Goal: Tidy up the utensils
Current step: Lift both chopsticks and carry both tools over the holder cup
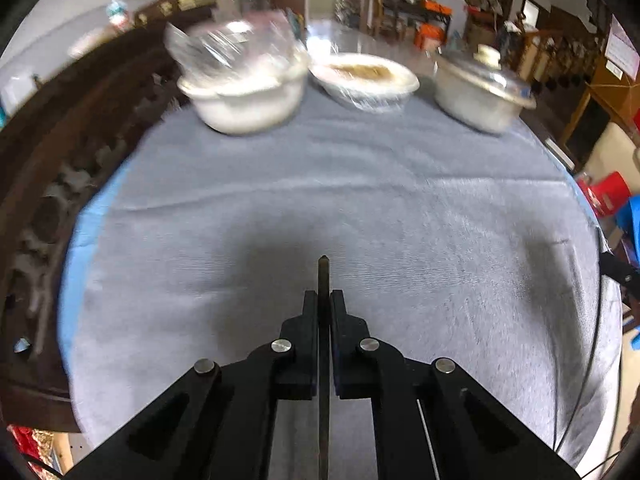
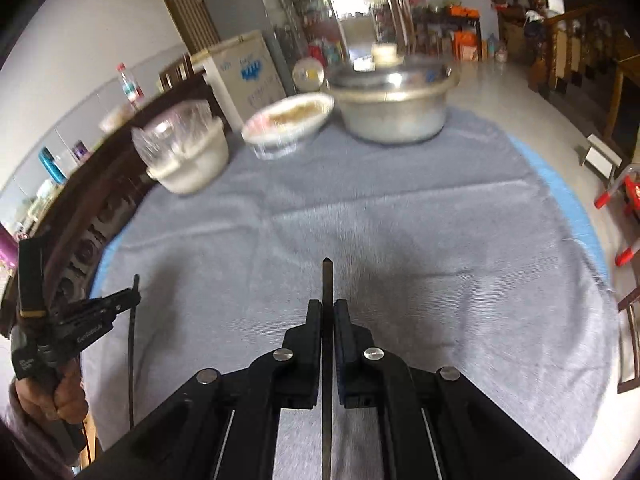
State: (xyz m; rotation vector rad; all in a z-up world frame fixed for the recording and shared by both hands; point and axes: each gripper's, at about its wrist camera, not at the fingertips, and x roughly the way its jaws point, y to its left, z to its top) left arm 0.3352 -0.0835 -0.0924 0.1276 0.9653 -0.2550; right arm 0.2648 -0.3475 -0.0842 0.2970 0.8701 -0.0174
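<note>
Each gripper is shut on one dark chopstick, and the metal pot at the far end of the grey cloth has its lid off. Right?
Not quite: the metal pot has its lid on, as the right wrist view shows. The rest holds: left gripper and right gripper are each shut on a dark chopstick over the grey cloth.

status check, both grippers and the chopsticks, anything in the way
Left gripper shut on one chopstick. Right gripper shut on the other chopstick. Both above bare grey cloth. Bowls, pot at far edge, clear.

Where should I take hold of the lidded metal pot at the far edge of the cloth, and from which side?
Take the pot by the pale knob on its lid, coming straight down from above: it stands proud and narrow. That would likely lift only the lid. Both grippers already hold chopsticks, so free one first.
</note>
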